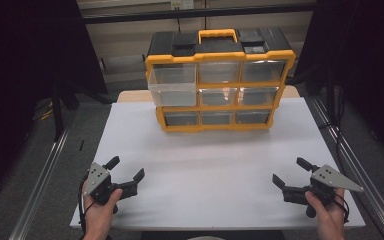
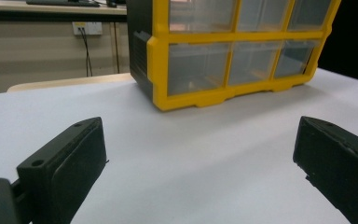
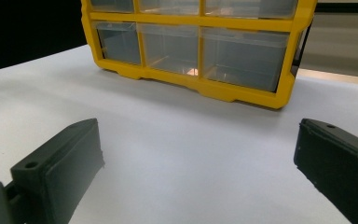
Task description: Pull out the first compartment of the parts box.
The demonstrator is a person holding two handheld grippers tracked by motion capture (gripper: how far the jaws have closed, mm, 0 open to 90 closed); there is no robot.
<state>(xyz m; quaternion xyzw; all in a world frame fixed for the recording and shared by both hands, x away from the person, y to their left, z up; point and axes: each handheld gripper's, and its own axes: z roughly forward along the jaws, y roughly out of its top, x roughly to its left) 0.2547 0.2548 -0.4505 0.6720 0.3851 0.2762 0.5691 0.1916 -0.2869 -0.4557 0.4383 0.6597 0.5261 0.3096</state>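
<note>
Two claws sit low at the near edge of the white counter (image 1: 215, 165), one at each corner, and both are spread wide with nothing between their jaws; the left claw (image 1: 126, 169) is gripped in the person's left hand (image 1: 100, 207), its jaws pointing forward and a little inward; the right claw (image 1: 291, 171) mirrors it in the right hand (image 1: 327, 212), jaws angled toward the middle of the counter; a grey three-cornered plate rides on top of each.

Well ahead of them, at the far side of the counter, stands the yellow-and-black organiser (image 1: 220, 80), upright, with a yellow carry handle (image 1: 218, 35) on its black top; it holds three rows of clear drawers, and the upper-left drawer (image 1: 172, 85) is pulled out toward us, jutting clear of the frame, while the others sit flush; bare white surface lies between the claws and the cabinet.

From the left gripper view, the organiser (image 2: 233, 56) looms ahead and slightly to the right, its black side panel showing, the jaws far apart at the bottom corners over plain counter (image 2: 191, 163); from the right gripper view, the organiser (image 3: 196, 46) sits ahead and left of centre, with something small and orange-pink glinting inside a bottom drawer (image 3: 170, 49), too blurred to identify; neither claw touches the cabinet.
</note>
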